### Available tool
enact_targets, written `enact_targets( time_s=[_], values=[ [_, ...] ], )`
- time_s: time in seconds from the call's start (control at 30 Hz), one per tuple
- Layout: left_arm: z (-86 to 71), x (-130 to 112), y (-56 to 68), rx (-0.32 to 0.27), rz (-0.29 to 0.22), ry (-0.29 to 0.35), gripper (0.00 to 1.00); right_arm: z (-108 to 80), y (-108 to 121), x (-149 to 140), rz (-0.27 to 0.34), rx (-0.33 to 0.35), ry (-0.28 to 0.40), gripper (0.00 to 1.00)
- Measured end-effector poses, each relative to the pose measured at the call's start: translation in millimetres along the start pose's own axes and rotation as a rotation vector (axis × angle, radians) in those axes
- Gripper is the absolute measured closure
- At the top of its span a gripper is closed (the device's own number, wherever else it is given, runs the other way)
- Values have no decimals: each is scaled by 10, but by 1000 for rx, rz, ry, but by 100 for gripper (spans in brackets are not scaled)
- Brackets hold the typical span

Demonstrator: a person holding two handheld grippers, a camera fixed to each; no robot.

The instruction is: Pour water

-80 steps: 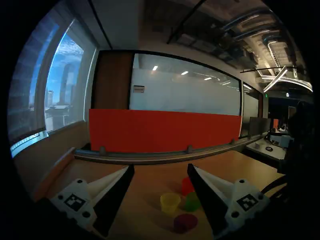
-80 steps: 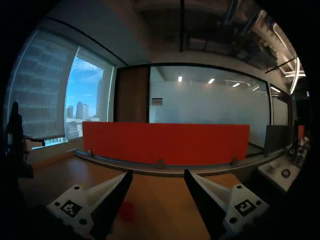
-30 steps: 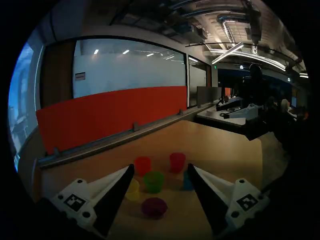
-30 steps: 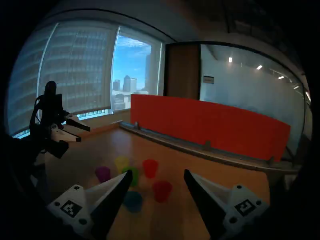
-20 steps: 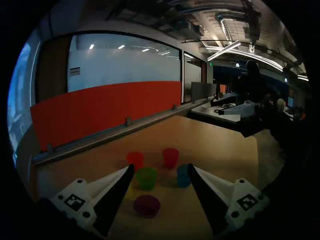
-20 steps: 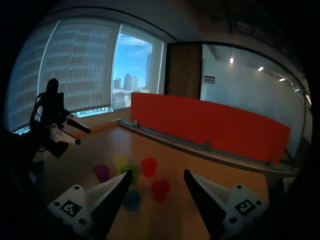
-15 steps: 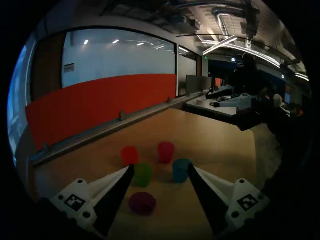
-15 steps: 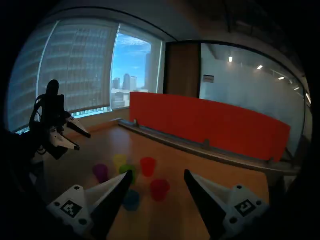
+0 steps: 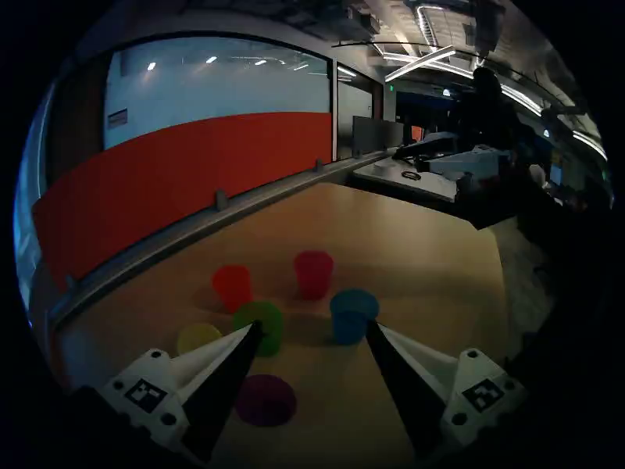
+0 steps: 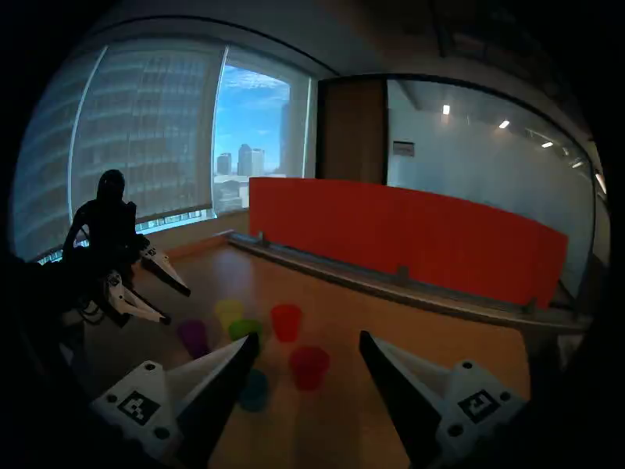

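Left gripper view, left to right: left gripper (image 9: 311,324) has its fingers spread wide, with bare table (image 9: 422,250) between the tips. Six cups stand in a cluster on the wooden top just ahead.
- yellow cup (image 9: 198,338): leftmost, partly behind the left finger.
- orange cup (image 9: 233,285): farther back than the yellow one.
- green cup (image 9: 262,324): right at the left fingertip in frame.
- purple cup (image 9: 266,399): nearest the camera, low between the fingers, on the left finger's side.
- red cup (image 9: 313,273): back of the cluster, about centre.
- blue cup (image 9: 353,315): just beside the right fingertip.

All are upright. As far as I can tell no finger touches one. It is too dim to make out what is inside them. Along the far table edge runs a red partition (image 9: 180,180).

Right gripper view, left to right: the left gripper sits at far left, its body in dark silhouette. Its two white fingers are apart and angled toward the cups. Then come purple, yellow, green, blue, orange and red. Purple is closest to the left gripper. Blue is partly behind the near left finger. Red sits low between the fingers. right gripper (image 10: 308,336) has its jaws wide apart above the table, gripping nothing. A bright window (image 10: 258,156) is behind on the left.
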State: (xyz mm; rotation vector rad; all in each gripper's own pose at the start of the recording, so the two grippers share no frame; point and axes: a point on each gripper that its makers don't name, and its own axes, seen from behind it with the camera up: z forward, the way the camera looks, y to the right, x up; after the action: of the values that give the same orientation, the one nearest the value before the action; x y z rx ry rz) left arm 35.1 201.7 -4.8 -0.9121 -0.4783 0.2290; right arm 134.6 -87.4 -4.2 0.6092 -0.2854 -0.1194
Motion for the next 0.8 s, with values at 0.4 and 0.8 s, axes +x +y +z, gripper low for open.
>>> enact_targets(
  time_s=[0.4,0.8],
  values=[
    [400,-199,155,-29,1,-81,1,83,30,-36,12,9,-1,1],
    [769,-375,277,-47,-21,-153,1,138,52,-59,21,15,-2,1]
  ],
)
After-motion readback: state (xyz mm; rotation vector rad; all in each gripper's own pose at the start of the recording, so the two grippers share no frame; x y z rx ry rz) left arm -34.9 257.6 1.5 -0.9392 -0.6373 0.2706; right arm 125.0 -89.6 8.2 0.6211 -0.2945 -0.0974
